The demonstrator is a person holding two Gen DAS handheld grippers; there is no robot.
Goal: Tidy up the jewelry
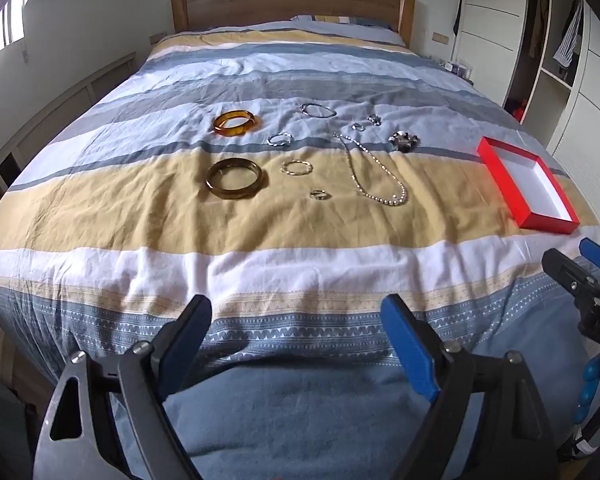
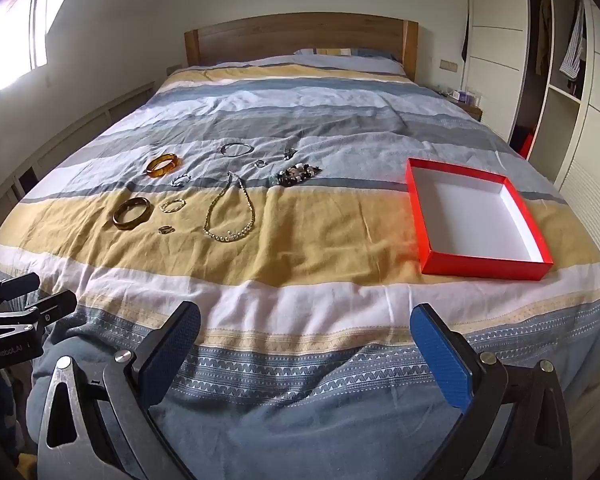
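Jewelry: amber bangle (image 1: 236, 122), dark bangle (image 1: 236, 178), pearl necklace (image 1: 380, 184) lie well ahead of your left gripper (image 1: 296, 344); red box (image 2: 480, 264), ahead-right of your right gripper (image 2: 306, 352), is empty. Both grippers gape, holding nothing; nothing sorted yet.

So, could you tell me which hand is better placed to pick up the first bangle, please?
Left, probably. The dark bangle and amber bangle lie left of the other jewelry, nearer the left tool. The right tool faces the red box. Both tools are open and empty.
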